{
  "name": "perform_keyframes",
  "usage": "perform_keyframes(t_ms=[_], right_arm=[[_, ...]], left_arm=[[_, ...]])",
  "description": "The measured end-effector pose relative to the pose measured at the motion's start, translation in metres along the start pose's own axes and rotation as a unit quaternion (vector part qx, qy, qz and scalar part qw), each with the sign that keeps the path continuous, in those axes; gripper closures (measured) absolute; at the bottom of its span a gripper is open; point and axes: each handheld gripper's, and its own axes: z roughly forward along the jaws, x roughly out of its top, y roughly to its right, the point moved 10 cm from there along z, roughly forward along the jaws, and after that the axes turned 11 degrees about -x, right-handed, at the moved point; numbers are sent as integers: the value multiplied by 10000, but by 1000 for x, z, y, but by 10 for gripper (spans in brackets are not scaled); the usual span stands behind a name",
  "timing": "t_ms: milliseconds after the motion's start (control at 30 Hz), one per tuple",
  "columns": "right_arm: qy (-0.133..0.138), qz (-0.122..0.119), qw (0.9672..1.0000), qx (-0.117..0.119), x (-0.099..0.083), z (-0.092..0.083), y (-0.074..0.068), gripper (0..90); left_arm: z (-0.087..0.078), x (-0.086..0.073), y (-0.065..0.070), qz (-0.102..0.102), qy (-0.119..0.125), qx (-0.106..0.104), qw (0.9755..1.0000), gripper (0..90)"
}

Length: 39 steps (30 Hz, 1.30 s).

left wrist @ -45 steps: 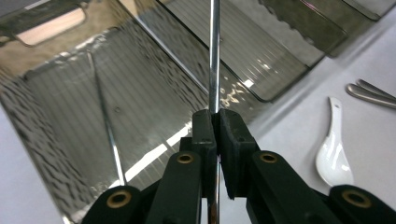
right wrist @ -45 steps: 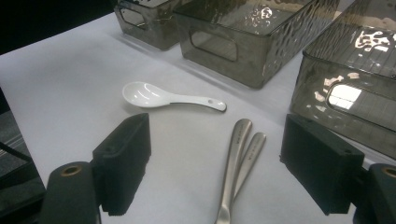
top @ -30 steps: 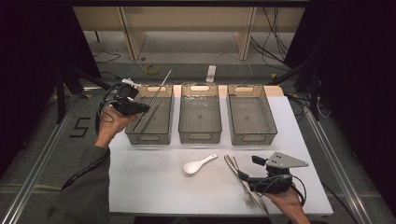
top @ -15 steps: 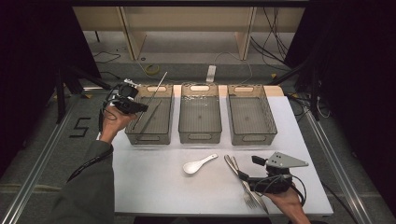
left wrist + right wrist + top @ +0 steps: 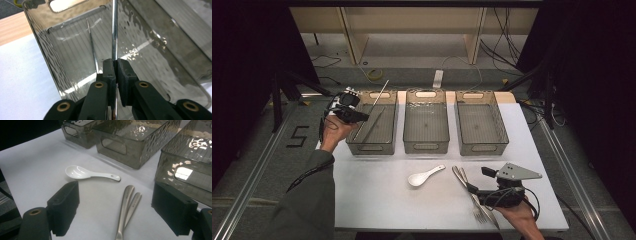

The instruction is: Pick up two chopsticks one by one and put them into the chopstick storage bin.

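My left gripper (image 5: 360, 117) is shut on a thin metal chopstick (image 5: 380, 91) and holds it slanting up and away over the left smoked-plastic bin (image 5: 372, 148). In the left gripper view the pads (image 5: 115, 65) pinch this chopstick (image 5: 114, 30) above the bin's ribbed floor (image 5: 140, 57). A second chopstick (image 5: 369, 125) (image 5: 91, 45) lies inside that bin. My right gripper (image 5: 480, 180) (image 5: 117, 195) rests open low over the table's front right. Two metal utensil handles (image 5: 128, 200) lie between its jaws, apart from the pads.
A white ceramic spoon (image 5: 422, 176) (image 5: 85, 173) lies on the white table mid-front, left of the metal forks (image 5: 468, 184). The middle bin (image 5: 426, 146) and right bin (image 5: 482, 148) stand in a row behind. A shelf and cables lie beyond the table.
My left gripper has sunk slightly toward the left bin with the chopstick still pinched. The right gripper has stayed where it was.
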Motion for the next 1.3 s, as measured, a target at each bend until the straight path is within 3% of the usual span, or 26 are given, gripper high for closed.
perform_keyframes(t_ms=[600,867,1000,1167,1233,1300], right_arm=[[-3,-7,10000,8,0,0,0,231],[-10,8,10000,5,0,0,0,232],[-7,9,10000,4,0,0,0,233],[-5,7,10000,2,0,0,0,233],[-14,17,10000,-6,0,0,0,233],[-9,29,10000,-9,0,0,0,233]], left_arm=[[13,-21,-15,-229,-243,140,9993,844],[18,-29,-21,-451,-383,238,9980,831],[18,-30,-23,-490,-348,322,9977,690],[14,-25,-10,-497,-119,146,9986,584],[9,-21,2,-531,119,9,9985,525],[5,-20,15,-392,191,-89,9990,495]])
